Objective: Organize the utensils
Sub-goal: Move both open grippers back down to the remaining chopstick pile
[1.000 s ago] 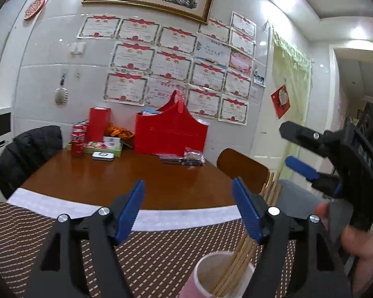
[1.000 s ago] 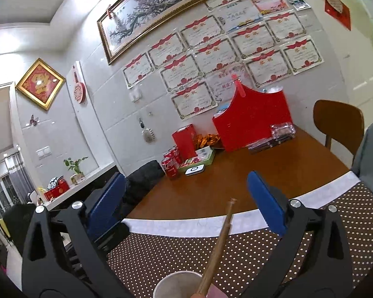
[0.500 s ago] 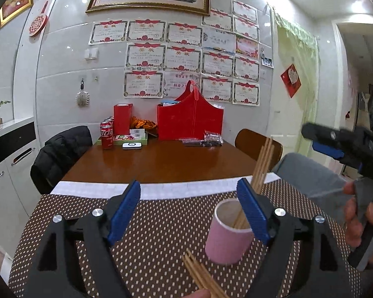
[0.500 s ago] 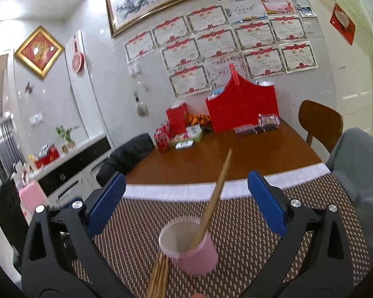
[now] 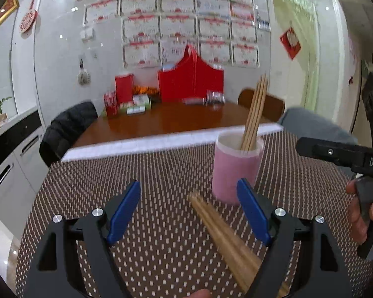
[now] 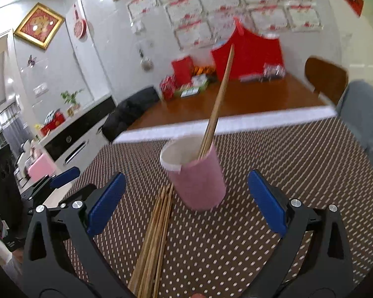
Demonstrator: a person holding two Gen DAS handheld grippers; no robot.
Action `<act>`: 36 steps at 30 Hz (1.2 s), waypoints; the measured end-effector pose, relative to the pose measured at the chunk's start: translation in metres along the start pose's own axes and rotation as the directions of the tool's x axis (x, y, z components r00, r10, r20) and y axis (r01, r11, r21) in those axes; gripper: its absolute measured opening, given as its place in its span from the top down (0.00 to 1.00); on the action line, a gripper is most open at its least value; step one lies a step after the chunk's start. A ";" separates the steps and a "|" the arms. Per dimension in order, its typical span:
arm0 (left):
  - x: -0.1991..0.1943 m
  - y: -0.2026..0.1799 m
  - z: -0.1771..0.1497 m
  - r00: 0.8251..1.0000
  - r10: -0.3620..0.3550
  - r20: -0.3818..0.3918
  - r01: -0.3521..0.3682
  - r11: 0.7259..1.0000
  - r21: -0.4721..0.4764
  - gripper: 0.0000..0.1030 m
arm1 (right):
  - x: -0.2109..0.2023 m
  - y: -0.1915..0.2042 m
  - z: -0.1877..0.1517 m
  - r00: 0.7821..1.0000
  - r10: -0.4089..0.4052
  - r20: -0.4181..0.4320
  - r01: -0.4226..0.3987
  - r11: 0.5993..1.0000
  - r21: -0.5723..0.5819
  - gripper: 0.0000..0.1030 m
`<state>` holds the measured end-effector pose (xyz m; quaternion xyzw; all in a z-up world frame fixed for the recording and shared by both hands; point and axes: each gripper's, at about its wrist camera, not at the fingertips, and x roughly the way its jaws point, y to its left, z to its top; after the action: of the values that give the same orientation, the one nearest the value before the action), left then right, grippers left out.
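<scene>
A pink cup (image 5: 232,167) stands on the brown dotted mat (image 5: 112,173) and holds a few wooden chopsticks (image 5: 255,114) that lean up and right. It also shows in the right wrist view (image 6: 199,178), with the chopsticks (image 6: 217,104) in it. A bundle of loose chopsticks (image 5: 223,233) lies flat on the mat in front of the cup, also in the right wrist view (image 6: 154,238). My left gripper (image 5: 190,213) is open and empty, just above the loose bundle. My right gripper (image 6: 185,203) is open and empty, before the cup and over the bundle.
Beyond the mat is the bare wooden table (image 5: 176,119) with a red bag (image 5: 190,79), red boxes and cans at the far wall. Chairs stand at the left (image 5: 67,126) and the far right (image 5: 268,104). A white cabinet (image 5: 10,154) is at the left.
Both grippers have pulled back and tilted down: the cup was right under them, now it stands farther ahead. The loose bundle on the mat has come into view. Both stay open.
</scene>
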<state>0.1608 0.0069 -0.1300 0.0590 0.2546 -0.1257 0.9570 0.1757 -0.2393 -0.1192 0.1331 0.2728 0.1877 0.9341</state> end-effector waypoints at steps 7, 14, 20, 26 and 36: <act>0.030 -0.008 -0.041 0.981 0.025 -0.190 -0.012 0.997 0.072 0.24 | 0.035 0.003 -0.028 0.975 -0.007 -0.222 -0.011 0.997 -0.082 0.06; 0.049 -0.009 -0.067 0.946 0.010 -0.323 0.022 0.995 0.095 0.24 | 0.050 0.001 -0.040 0.957 -0.039 -0.288 0.010 0.995 -0.101 0.06; 0.056 -0.011 -0.072 0.932 0.016 -0.361 0.017 0.996 0.088 0.24 | 0.056 0.004 -0.046 0.949 -0.052 -0.309 0.014 0.992 -0.124 0.06; 0.063 -0.011 -0.070 0.928 -0.026 -0.372 0.042 0.998 0.036 0.24 | 0.063 0.006 -0.051 0.942 -0.072 -0.329 0.028 0.991 -0.134 0.06; 0.072 -0.007 -0.068 0.924 -0.030 -0.381 0.034 0.999 0.005 0.24 | 0.066 0.002 -0.054 0.933 -0.088 -0.349 0.040 0.989 -0.141 0.06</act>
<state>0.1871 -0.0032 -0.2248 0.0836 0.4358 -0.1288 0.8869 0.1964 -0.2019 -0.1928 0.0261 0.4279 0.1958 0.8820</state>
